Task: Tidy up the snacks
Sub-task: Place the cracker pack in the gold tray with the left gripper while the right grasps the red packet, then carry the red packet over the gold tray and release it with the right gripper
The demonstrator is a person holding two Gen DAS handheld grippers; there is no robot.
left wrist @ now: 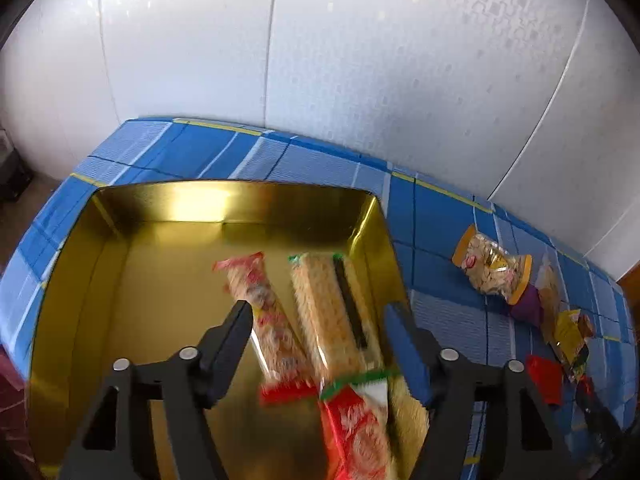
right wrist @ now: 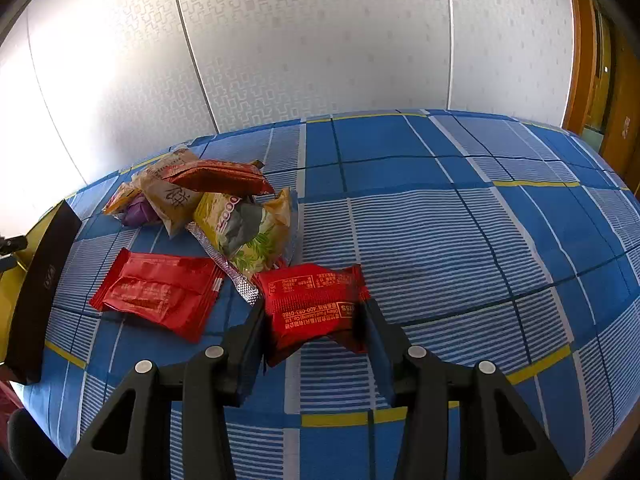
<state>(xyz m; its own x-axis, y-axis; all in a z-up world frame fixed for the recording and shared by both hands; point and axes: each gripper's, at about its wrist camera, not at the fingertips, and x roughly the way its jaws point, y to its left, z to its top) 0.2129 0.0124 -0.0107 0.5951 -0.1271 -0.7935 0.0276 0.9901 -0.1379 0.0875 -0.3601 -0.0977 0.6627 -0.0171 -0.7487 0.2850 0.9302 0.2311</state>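
My tin's [left wrist: 80,264] left half lies bare, its right side filled by three packs [left wrist: 332,320]. The cloth [right wrist: 460,240] right of my red packet [right wrist: 312,304] is open. A snack heap [right wrist: 208,200] crowds the left.

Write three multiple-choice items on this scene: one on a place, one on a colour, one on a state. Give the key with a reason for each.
1. Where do the long cracker packs lie?
A. inside the gold tin
B. on the blue checked cloth
C. on the floor

2. What colour is the packet between the right gripper's fingers?
A. green
B. red
C. purple

3. How does the left gripper stand?
A. shut on a cracker pack
B. shut on the tin's rim
C. open above the tin

Key: 1 A, the packs rest on the tin's gold floor. 2 B, its wrapper is red with printed text. 3 C, both fingers stand apart from the packs below.
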